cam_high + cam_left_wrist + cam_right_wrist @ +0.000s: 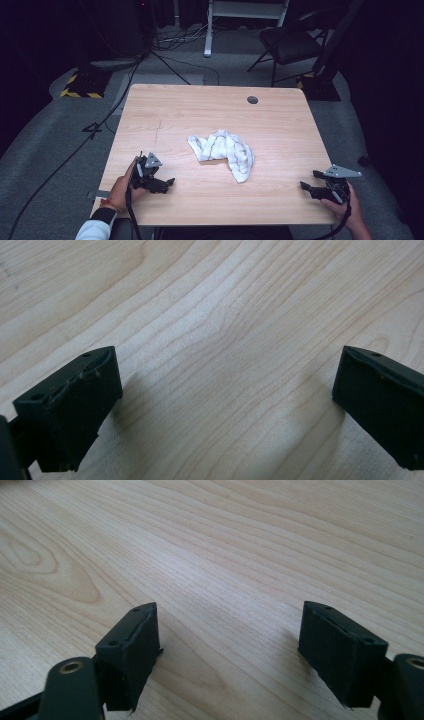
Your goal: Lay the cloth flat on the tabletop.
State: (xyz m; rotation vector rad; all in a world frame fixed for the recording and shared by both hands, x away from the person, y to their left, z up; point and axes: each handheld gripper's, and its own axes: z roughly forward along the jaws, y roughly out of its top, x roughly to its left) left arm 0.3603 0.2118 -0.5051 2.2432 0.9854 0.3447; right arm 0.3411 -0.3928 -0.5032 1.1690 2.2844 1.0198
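High view: crumpled white towel (224, 151) lies mid-table (280, 200), between both grippers, well apart from each. Left gripper (167, 184) near-left of towel, right gripper (307, 181) near-right.

Left gripper view: jaws wide apart, nothing btwn, bare wood.

Right gripper view: same, jaws spread wide, holding nothing.

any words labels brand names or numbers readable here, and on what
None can be read. The white cloth bears dark lines, no lettering. The wooden table, the left tool and the right tool carry no legible text. The yellow-black striped base on the floor is a pattern, not words.
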